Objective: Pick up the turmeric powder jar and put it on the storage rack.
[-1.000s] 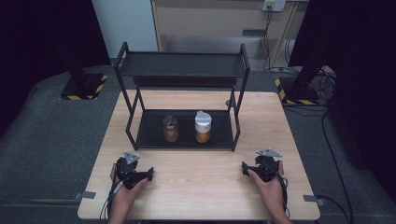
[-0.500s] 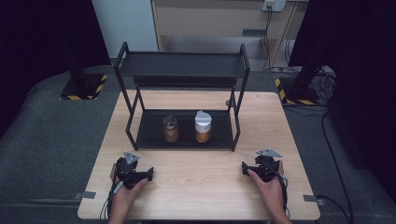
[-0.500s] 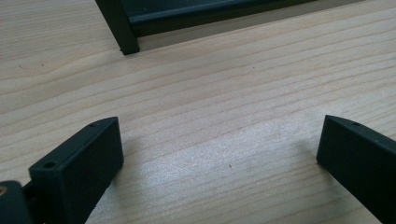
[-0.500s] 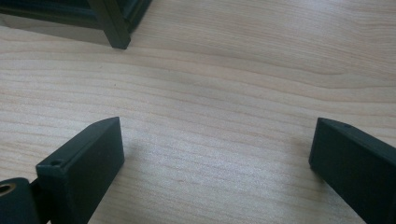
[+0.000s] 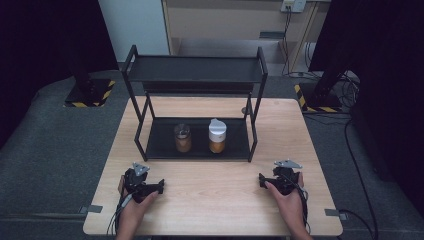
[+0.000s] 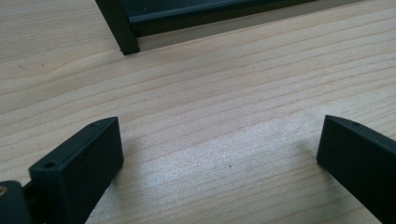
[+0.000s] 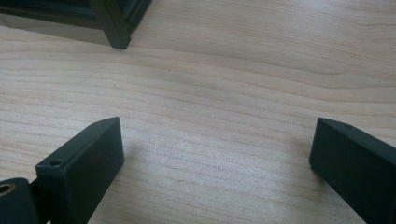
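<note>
Table (image 5: 215,200) of pale wood first, carrying a black two-tier metal rack (image 5: 195,75) toward its far half; on the rack's lower shelf, two jars side by side and apart — an amber-filled jar with a dark lid (image 5: 182,138) at left, an amber-filled jar with a white lid (image 5: 217,136) at right. Near the front edge, well apart from both jars, left gripper (image 5: 159,187) and right gripper (image 5: 262,180), each resting low on bare wood in a hand and pointed inward. Jaws spread wide on both, nothing between them but wood grain (image 6: 219,154) (image 7: 215,154), with a rack leg (image 6: 122,37) ahead of the left one and another rack leg (image 7: 114,32) ahead of the right. Judged as the very start — no reach begun, no jar touched. Next move likely a lift off the table and a forward reach under the top shelf, keeping low enough to clear it and squaring open jaws on a jar's body. Against the earlier high views, no change: same gripper places, same jars.
</note>
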Action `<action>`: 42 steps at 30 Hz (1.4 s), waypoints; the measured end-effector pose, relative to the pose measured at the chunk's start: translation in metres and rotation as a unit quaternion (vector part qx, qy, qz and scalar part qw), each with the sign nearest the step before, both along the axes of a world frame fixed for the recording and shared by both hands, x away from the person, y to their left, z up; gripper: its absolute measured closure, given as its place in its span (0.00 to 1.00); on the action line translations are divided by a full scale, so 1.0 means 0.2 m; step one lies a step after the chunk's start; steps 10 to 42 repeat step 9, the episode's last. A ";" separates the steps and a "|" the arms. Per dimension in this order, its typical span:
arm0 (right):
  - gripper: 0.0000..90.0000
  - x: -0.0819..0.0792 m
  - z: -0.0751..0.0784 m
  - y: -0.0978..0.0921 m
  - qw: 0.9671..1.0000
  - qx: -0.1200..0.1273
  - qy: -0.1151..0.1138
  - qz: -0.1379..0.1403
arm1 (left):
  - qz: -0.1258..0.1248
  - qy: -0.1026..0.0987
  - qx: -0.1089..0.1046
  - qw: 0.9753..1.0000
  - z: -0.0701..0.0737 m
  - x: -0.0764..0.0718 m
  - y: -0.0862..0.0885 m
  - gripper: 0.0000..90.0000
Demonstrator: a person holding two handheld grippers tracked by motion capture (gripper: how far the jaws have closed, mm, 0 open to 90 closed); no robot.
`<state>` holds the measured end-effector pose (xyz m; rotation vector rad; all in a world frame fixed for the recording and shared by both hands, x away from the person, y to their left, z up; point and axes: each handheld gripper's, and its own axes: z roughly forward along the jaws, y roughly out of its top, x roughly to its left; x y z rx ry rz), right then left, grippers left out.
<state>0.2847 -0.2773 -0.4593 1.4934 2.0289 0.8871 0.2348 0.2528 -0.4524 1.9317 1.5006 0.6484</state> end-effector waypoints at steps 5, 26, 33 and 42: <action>0.04 0.00 0.00 0.00 1.000 0.000 0.000 0.000 | 0.000 0.000 0.000 1.000 0.00 0.00 0.00 0.00; 0.04 0.00 0.00 0.00 1.000 0.000 0.000 0.000 | 0.000 0.000 0.000 1.000 0.00 0.00 0.00 0.00; 0.04 0.00 0.00 0.00 1.000 0.000 0.000 0.000 | 0.000 0.000 0.000 1.000 0.00 0.00 0.00 0.00; 0.04 0.00 0.00 0.00 1.000 0.000 0.000 0.000 | 0.000 0.000 0.000 1.000 0.00 0.00 0.00 0.00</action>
